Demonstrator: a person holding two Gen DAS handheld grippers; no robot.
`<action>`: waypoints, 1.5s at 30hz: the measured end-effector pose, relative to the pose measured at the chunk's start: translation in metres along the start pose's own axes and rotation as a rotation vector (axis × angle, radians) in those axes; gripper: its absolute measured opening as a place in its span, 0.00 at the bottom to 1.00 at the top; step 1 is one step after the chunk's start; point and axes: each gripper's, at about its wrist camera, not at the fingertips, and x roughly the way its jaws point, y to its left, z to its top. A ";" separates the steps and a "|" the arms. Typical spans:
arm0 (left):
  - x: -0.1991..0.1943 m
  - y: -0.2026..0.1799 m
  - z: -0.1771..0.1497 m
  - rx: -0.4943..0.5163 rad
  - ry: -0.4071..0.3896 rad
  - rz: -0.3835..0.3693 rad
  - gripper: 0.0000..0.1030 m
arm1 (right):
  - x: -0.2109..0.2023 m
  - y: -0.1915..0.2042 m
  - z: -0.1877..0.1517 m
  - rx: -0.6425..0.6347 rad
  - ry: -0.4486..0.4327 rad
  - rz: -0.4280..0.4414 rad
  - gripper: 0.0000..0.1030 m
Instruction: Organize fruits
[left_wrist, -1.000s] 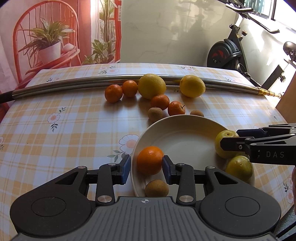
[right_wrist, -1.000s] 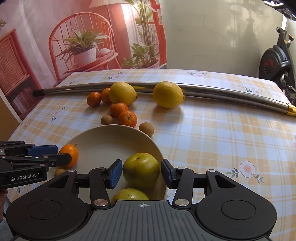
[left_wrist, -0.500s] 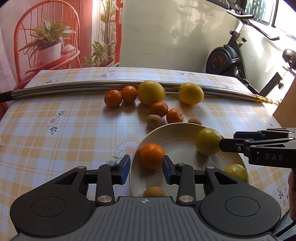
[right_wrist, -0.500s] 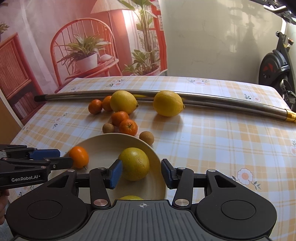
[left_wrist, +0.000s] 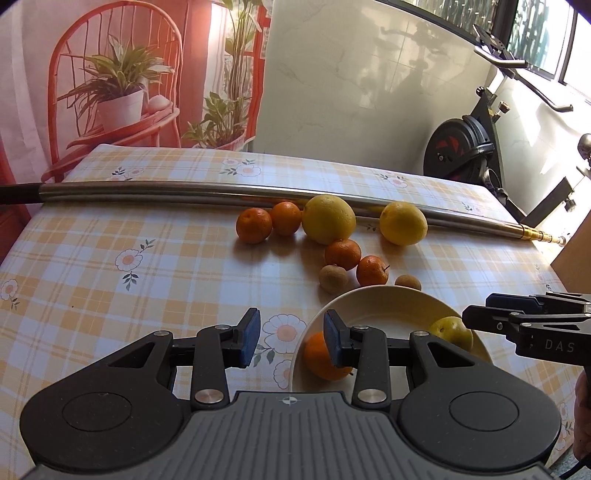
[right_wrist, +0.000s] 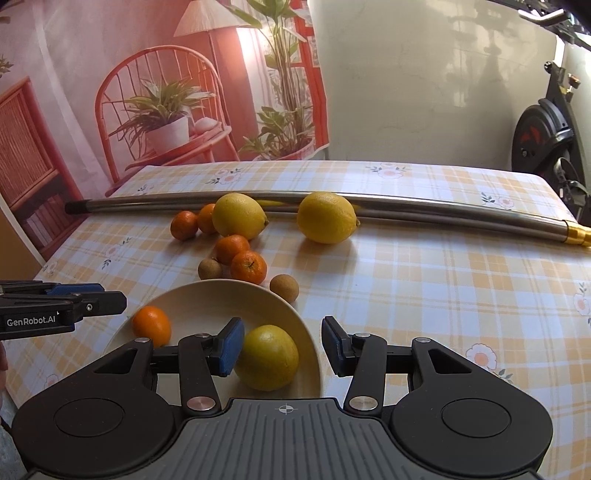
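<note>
Both tools stand open and hold nothing: the left tool (left_wrist: 291, 338) at lower centre over the counter (left_wrist: 147, 266), the right tool (right_wrist: 282, 347) above the cream plate (right_wrist: 207, 295). The plate carries an orange (right_wrist: 152, 326) and a yellow-green citrus (right_wrist: 266, 357). Other fruits lie above it near the metal pole (right_wrist: 406, 213).

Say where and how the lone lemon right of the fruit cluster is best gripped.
Grip the lemon across its short, round middle, coming from above and the near side. Its pointed tip faces right, the metal pole lies behind it, and the sides look clear for the fingers.
</note>
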 end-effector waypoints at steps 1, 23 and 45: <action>-0.001 0.003 0.003 -0.008 -0.006 0.002 0.38 | 0.000 -0.001 0.001 0.000 -0.003 -0.001 0.42; 0.014 0.033 0.051 -0.108 -0.107 0.040 0.73 | 0.046 -0.027 0.067 -0.115 -0.097 -0.036 0.42; 0.052 0.047 0.059 -0.136 -0.062 0.026 0.75 | 0.143 -0.027 0.091 -0.302 0.045 -0.017 0.57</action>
